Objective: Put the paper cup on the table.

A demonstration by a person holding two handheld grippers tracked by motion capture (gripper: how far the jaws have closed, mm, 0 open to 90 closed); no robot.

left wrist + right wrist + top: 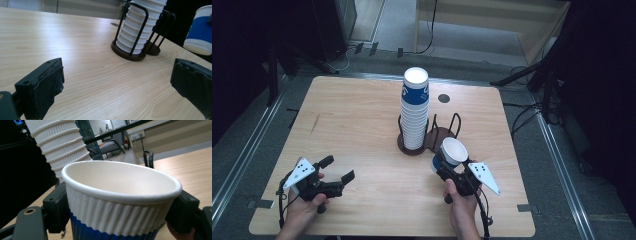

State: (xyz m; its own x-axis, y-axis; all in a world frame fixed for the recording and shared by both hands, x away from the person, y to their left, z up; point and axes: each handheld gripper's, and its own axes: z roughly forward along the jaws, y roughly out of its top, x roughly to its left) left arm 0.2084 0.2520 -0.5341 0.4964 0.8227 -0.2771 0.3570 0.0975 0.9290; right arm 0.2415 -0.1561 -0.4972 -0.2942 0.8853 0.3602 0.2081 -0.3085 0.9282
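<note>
Over the table in the high view, we hold the right gripper [446, 164] clamped on a paper cup [453, 151] at about 5 o'clock from the wire cup holder [428, 135]. The holder has 2 bays: the 9 o'clock bay carries a tall stack of cups [415, 110], while the 3 o'clock bay looks empty, though the held cup partly hides it. We judge the cup is tilted mouth-up so it can be lowered into that free bay. Our left gripper [337, 169] waits at 7 o'clock of the table [362, 115], jaws spread, holding nothing.

From the left gripper view, the stack [136, 30] stands upright inside its wire hoops, and the blue-banded cup [201, 30] hangs above the table at 2 o'clock.

From the right gripper view, the 2 jaws pinch the cup [120, 202] on opposite sides of its ribbed wall; its inside is bare white, with nothing in it.
</note>
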